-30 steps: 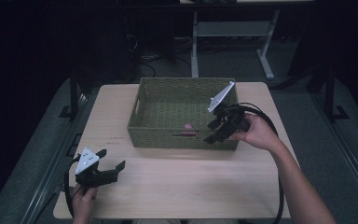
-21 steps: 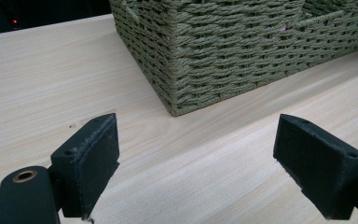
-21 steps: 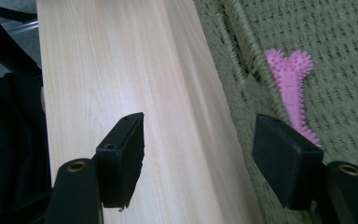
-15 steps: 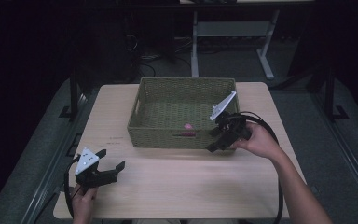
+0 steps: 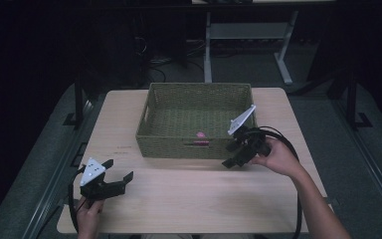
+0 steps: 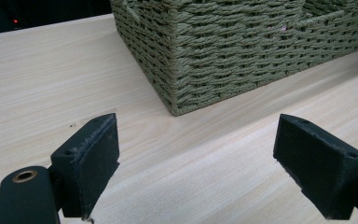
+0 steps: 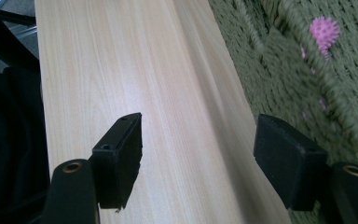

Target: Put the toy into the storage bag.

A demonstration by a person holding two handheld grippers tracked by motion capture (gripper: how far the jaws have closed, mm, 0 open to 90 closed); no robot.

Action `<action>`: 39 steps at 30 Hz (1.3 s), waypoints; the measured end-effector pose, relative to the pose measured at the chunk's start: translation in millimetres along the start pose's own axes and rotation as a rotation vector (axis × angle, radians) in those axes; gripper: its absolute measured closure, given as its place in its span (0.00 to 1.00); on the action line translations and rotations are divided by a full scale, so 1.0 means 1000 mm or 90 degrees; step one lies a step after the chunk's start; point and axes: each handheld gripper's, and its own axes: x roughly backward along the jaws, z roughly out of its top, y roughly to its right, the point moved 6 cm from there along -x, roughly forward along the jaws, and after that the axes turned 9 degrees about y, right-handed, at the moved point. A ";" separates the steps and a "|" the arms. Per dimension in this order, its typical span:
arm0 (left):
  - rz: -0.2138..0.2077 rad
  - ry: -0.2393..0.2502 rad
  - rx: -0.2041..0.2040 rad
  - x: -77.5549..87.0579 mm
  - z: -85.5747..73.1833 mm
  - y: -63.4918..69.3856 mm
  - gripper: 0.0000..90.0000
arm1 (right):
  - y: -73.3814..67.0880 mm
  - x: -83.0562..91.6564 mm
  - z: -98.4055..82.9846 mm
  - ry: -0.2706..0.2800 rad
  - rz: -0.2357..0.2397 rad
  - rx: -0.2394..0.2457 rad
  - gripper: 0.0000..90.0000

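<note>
One pink spiky ball (image 5: 200,134) lies inside the woven basket (image 5: 164,141), near its front wall | likely light, soft and springy: pinch it across the middle | your right gripper (image 5: 238,155) sits by the basket's front right corner, jaws spread, empty | left gripper (image 5: 118,181) low near the table's (image 5: 199,194) front left, jaws spread, empty | no writing readable.

Basket (image 5: 197,119) on the table (image 5: 199,199), at the middle of its far half. Inside it, near the front wall and right of centre, a small spiky ball (image 5: 200,135). Right gripper (image 5: 238,154) just beside the basket's front right corner, low over the tabletop, jaws apart. Left gripper (image 5: 114,177) near the table's front left corner, well apart from the basket, jaws spread, aimed toward the basket's near corner (image 6: 177,105).
</note>
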 end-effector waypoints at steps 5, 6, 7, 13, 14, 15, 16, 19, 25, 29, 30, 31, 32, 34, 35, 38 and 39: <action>0.000 0.000 0.000 0.000 0.000 0.000 0.15 | 0.001 -0.002 -0.007 0.001 -0.001 -0.010 0.35; 0.000 -0.001 0.000 0.000 0.000 0.000 0.15 | 0.001 -0.002 -0.009 0.001 -0.001 -0.009 0.34; 0.000 0.000 0.000 0.000 0.000 0.000 0.15 | 0.001 -0.002 -0.010 0.000 -0.004 -0.012 0.34; 0.001 -0.001 0.001 0.000 0.000 0.000 0.15 | 0.001 -0.004 -0.018 0.006 -0.008 -0.018 0.32; 0.001 -0.001 0.001 0.000 0.000 0.000 0.15 | 0.001 -0.004 -0.019 0.007 -0.008 -0.019 0.32; 0.001 -0.001 0.001 0.000 0.000 0.000 0.15 | 0.000 -0.004 -0.021 0.007 -0.008 -0.021 0.32; 0.001 -0.001 0.000 0.000 0.000 0.000 0.15 | 0.001 -0.004 -0.022 0.008 -0.010 -0.020 0.32; 0.001 -0.001 0.001 0.000 0.000 0.000 0.15 | 0.000 -0.004 -0.027 0.012 -0.010 -0.027 0.32; 0.001 -0.002 0.002 0.000 0.000 0.000 0.15 | -0.001 -0.005 -0.035 0.014 -0.013 -0.030 0.32; 0.002 -0.001 0.002 0.000 0.000 0.000 0.15 | 0.000 -0.003 -0.042 0.014 -0.017 -0.037 0.31; 0.002 -0.001 0.003 0.000 0.000 0.000 0.15 | 0.000 -0.002 -0.044 0.014 -0.019 -0.042 0.31; 0.002 -0.001 0.002 0.000 0.000 0.000 0.15 | 0.000 -0.002 -0.045 0.015 -0.019 -0.041 0.31; 0.002 -0.001 0.002 0.000 0.000 0.000 0.15 | 0.000 -0.002 -0.047 0.014 -0.022 -0.044 0.31; 0.001 -0.002 0.003 0.000 0.000 0.000 0.15 | 0.001 -0.001 -0.050 0.016 -0.025 -0.046 0.31; 0.001 -0.003 0.003 0.000 -0.001 0.001 0.15 | 0.001 -0.001 -0.051 0.019 -0.025 -0.045 0.31; 0.001 -0.003 0.002 0.000 -0.001 0.001 0.15 | 0.001 0.000 -0.056 0.021 -0.027 -0.050 0.31; 0.001 -0.004 0.002 0.000 -0.001 0.001 0.15 | 0.001 0.000 -0.057 0.021 -0.027 -0.050 0.31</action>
